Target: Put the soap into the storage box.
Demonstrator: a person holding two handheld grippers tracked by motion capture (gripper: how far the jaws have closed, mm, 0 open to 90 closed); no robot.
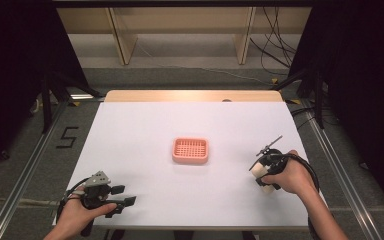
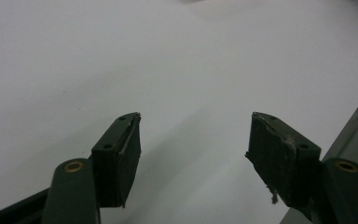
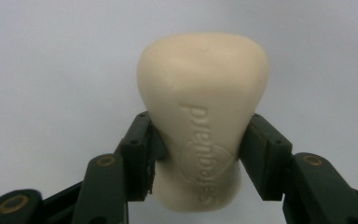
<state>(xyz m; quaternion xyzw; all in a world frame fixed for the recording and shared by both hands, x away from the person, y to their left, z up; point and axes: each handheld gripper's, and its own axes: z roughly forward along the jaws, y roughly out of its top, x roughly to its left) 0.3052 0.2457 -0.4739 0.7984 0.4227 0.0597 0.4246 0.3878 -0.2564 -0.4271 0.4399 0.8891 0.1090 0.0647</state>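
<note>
Both tongs are in the person's hands: the right gripper (image 3: pixel 198 140) is clamped on a cream bar of soap (image 3: pixel 203 112), while the left gripper (image 2: pixel 193 154) stands with its jaws wide apart and nothing between them. The soap sits at the near right of the table (image 1: pixel 145 125), held low over the white surface, with one jaw pressing on each narrow flank at its waisted middle and most of the bar jutting out beyond the tips.

The likeliest trouble is slip. The bar looks smooth and rounded, and the pads grip it only along two small strips, so a quick swing or a tilt could let it twist or squirt out and drop on the table. Squeezing harder might dent the embossed face or push the bar forward out of the jaws.

Outward from it, a pink slotted soap dish (image 1: pixel 190 150) lies at the middle of the table, well apart from both tongs and to the left of the soap. Nothing lies in it. It is shallow, so a bar released high or off-centre could bounce over the rim. The left gripper rests at the near left corner.
</note>
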